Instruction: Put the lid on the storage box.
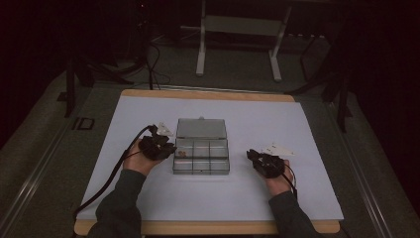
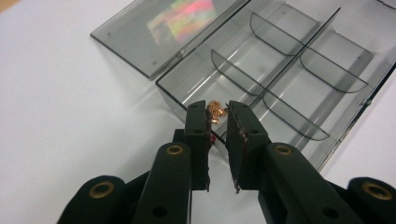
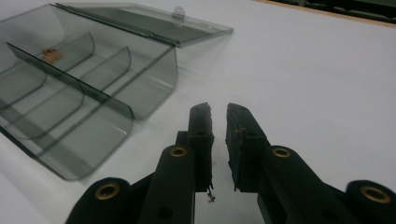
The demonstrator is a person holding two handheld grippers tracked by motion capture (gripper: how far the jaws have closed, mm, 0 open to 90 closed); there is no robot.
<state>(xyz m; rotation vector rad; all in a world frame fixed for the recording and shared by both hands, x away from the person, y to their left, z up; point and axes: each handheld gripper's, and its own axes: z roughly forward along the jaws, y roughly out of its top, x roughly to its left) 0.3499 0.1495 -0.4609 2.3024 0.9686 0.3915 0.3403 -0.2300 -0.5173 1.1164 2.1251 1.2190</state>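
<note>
Box (image 1: 201, 157), lid open, at mat (image 1: 148, 198) centre. Copper bits (image 2: 216, 112) in its near-left compartment. Left gripper (image 2: 216, 108) at box's left edge, jaws slightly parted just over the bits, grasping nothing. Right gripper (image 3: 217, 108) well right of box, narrowly parted, empty.

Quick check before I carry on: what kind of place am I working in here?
Probably a lab recording bench: a white work mat on a wooden table, dark surroundings, metal stand legs behind, a divided clear box laid out.

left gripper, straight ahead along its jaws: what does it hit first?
Probably the clear box's near corner compartment, where the small coppery bits lie just past the left gripper. Depth is unclear; the wall could come first.
</note>
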